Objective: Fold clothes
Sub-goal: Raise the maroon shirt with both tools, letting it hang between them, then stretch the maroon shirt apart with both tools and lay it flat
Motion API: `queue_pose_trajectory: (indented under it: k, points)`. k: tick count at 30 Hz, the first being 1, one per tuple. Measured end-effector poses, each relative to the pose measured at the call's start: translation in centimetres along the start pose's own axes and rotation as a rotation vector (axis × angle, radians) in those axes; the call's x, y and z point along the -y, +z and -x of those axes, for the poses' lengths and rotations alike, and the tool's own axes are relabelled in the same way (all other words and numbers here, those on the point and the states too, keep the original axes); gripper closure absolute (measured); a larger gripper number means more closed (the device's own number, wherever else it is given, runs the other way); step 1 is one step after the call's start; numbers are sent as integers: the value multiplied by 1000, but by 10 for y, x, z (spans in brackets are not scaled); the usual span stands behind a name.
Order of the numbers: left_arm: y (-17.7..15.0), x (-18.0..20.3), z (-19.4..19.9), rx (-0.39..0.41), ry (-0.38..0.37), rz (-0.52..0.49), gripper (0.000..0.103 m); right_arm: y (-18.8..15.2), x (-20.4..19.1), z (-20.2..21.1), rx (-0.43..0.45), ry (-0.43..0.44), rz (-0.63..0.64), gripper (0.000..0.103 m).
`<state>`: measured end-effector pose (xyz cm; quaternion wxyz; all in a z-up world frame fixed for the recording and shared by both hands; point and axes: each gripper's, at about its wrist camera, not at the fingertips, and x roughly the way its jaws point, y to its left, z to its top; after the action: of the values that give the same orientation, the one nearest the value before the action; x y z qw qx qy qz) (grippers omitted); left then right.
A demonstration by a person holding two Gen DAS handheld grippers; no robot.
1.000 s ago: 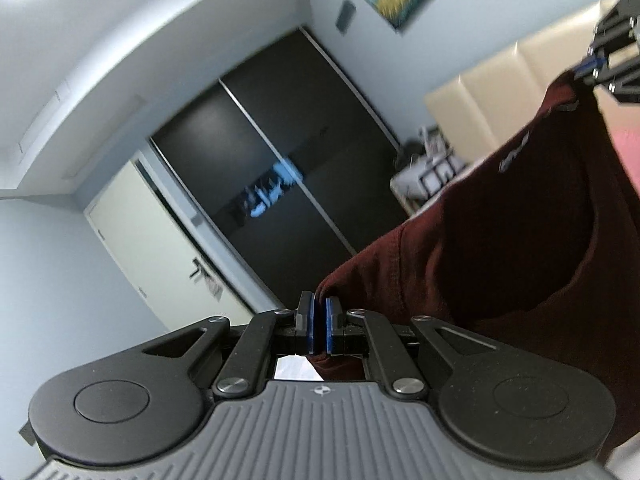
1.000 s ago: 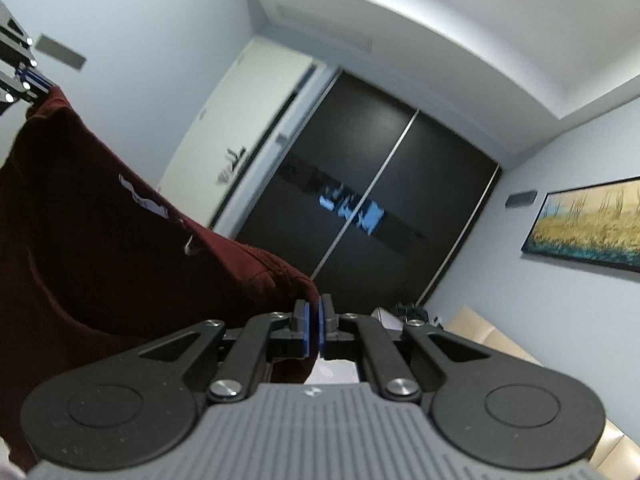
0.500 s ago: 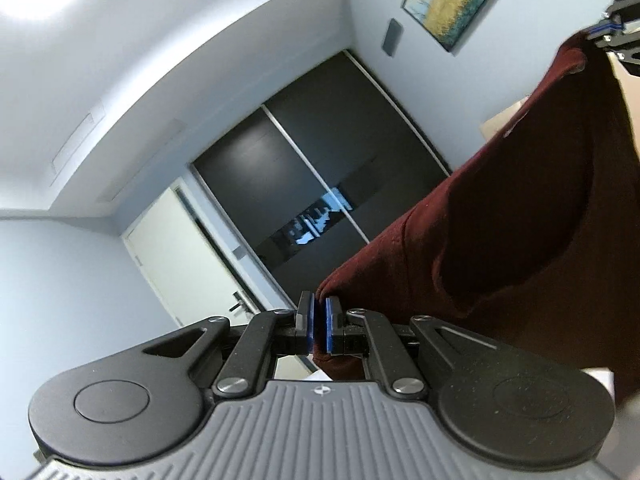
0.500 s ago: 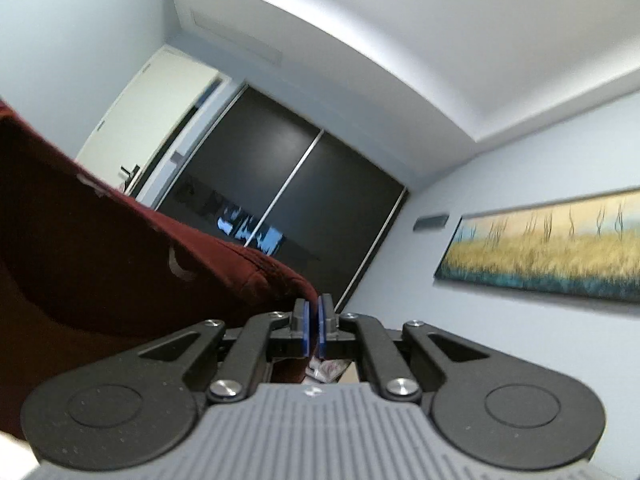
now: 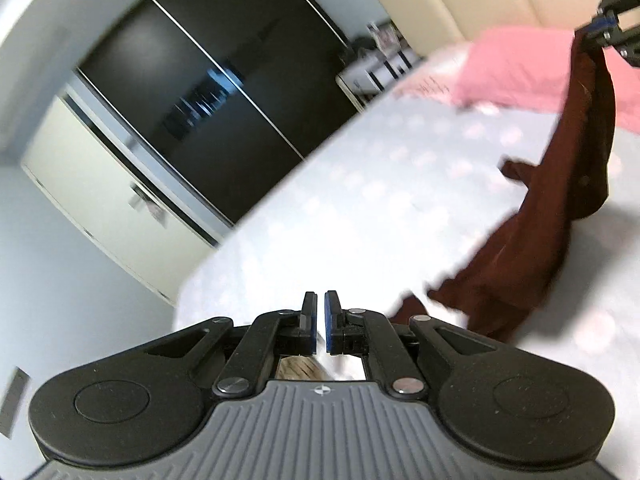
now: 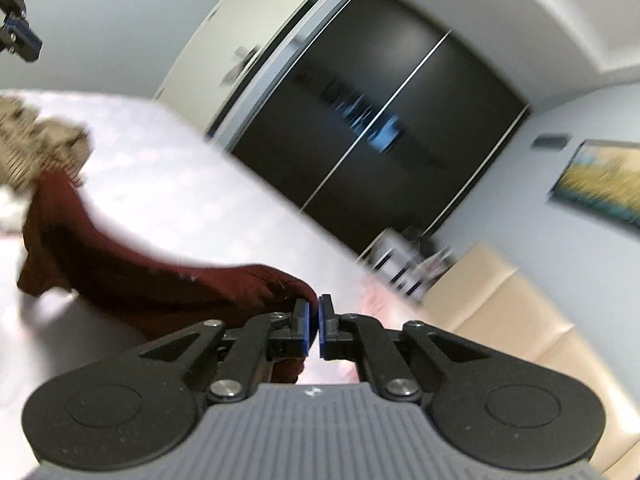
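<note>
A dark red garment (image 5: 560,208) hangs from my right gripper (image 5: 604,32) at the top right of the left wrist view and trails down onto the white dotted bed (image 5: 360,184). My left gripper (image 5: 319,320) has its jaws nearly closed with a thin gap and no cloth between them. In the right wrist view the right gripper (image 6: 313,322) is shut, with the red garment (image 6: 132,268) bunched at its left pad and stretching left across the bed (image 6: 180,184). The left gripper (image 6: 16,36) shows at the top left, apart from the cloth.
A pink pillow (image 5: 516,68) and a beige headboard (image 5: 472,4) lie at the bed's far end. A beige patterned garment (image 6: 36,148) lies on the bed at the left. A dark sliding wardrobe (image 5: 208,92), a door and a painting (image 6: 600,184) line the walls.
The left gripper has let go of the red garment, which was held up stretched between both grippers. Both grippers have tipped down toward the bed, and the garment now droops from the right gripper.
</note>
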<state>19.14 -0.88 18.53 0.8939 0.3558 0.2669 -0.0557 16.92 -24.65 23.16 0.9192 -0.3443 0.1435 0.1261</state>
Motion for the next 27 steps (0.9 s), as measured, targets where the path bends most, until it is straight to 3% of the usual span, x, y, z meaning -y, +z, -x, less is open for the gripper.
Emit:
queue_pose_trajectory:
  k: [4,7,16,21,22,24,26,27]
  points:
    - [-46,19,-9,-13,-92,-21,100,-40,-36,1,-95,103,36,98]
    - [-75,49,-13,-11,-159,-70,100,-70,-57,9,-134,131,36,98]
    - [-126,155,-33,31,-333,-292,92,-113,-52,-15,-167,91,-105,98]
    - [-133,221,-60,102,-350,-470,92,-131,-41,-27,-183,77,-162,98]
    - [-135,233,-65,115,-345,-509,89,-135,-39,-30,-188,79,-172,98]
    - [-137,251,-73,141,-329,-559,73,-141,-36,-33,-194,87,-190,98]
    - [-138,266,-83,187,-304,-605,49,-146,-33,-36,-200,98,-207,98]
    - [-138,273,-87,211,-290,-630,49,-148,-31,-38,-202,103,-215,98]
